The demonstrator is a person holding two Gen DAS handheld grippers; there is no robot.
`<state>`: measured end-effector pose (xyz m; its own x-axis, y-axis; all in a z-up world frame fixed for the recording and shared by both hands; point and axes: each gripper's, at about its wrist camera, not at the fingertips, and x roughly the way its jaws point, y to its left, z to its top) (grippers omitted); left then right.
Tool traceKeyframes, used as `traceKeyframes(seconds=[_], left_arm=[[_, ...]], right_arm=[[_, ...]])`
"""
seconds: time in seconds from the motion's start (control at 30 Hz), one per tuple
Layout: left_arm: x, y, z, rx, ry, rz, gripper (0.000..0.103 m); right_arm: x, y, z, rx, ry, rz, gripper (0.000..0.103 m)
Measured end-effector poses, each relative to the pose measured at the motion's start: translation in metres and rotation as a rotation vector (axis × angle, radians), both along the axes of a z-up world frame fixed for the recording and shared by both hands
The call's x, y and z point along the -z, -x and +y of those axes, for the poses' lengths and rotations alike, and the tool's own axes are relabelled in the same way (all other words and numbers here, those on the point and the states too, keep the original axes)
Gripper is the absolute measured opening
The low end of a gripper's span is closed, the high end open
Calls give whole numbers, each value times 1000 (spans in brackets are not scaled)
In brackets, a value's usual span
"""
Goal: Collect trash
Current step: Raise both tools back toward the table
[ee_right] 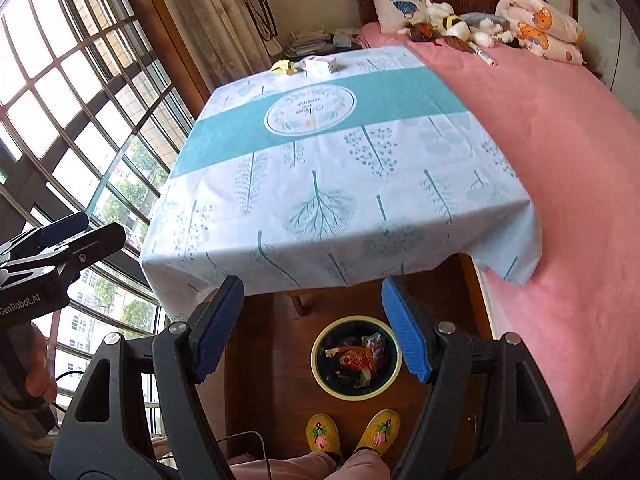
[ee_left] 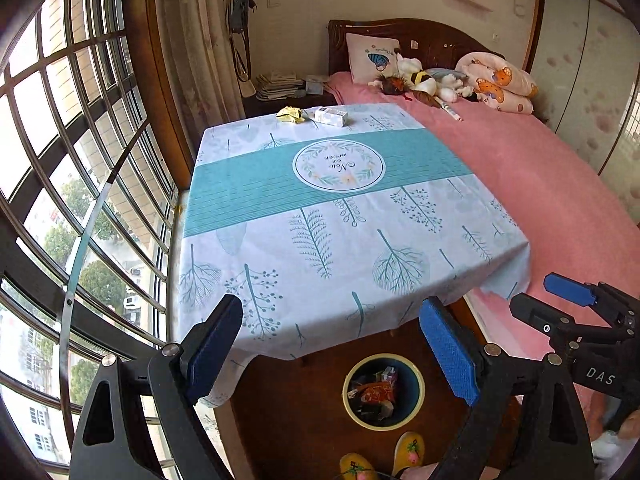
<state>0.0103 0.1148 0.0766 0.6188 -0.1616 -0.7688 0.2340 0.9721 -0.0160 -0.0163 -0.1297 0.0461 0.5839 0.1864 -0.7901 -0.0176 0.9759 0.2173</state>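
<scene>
While both tongs hang over the near edge of the tabletop (ee_left: 320, 240), each is spread wide and carries nothing. Left of everything runs a barred window (ee_left: 80, 160). The left tongs (ee_left: 340, 344) and the right tongs (ee_right: 312, 328) sit side by side, apart. On the tabletop's far edge lies a yellow wad (ee_left: 291, 114), just beside a white box (ee_left: 331, 116) to its right. Below, on the wood floor (ee_right: 272, 360), a bin (ee_right: 356, 354) holds wrappers, near yellow slippers (ee_right: 352, 430). A pink bed (ee_left: 540, 168) fills the right.
</scene>
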Motion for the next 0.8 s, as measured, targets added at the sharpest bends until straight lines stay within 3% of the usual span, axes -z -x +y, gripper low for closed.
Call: traceKeyframes(seconds=[0.17,0.43,0.63,0.8], left_arm=[[-17,-16,18,-28,9,-27,91],[-44,-72,40,-97,44,-48,91],[-62,-140,40,-151,54,-56,91],[-68,-224,25,-214,46,-49,91]], right_arm=[[-38,-18,17,-20,36,-70,69],[-67,-68,30,-66,89,-113,69],[-78,-133,31,-120,105,-134,69],[-77,-215,24,-183,108,-135,69]])
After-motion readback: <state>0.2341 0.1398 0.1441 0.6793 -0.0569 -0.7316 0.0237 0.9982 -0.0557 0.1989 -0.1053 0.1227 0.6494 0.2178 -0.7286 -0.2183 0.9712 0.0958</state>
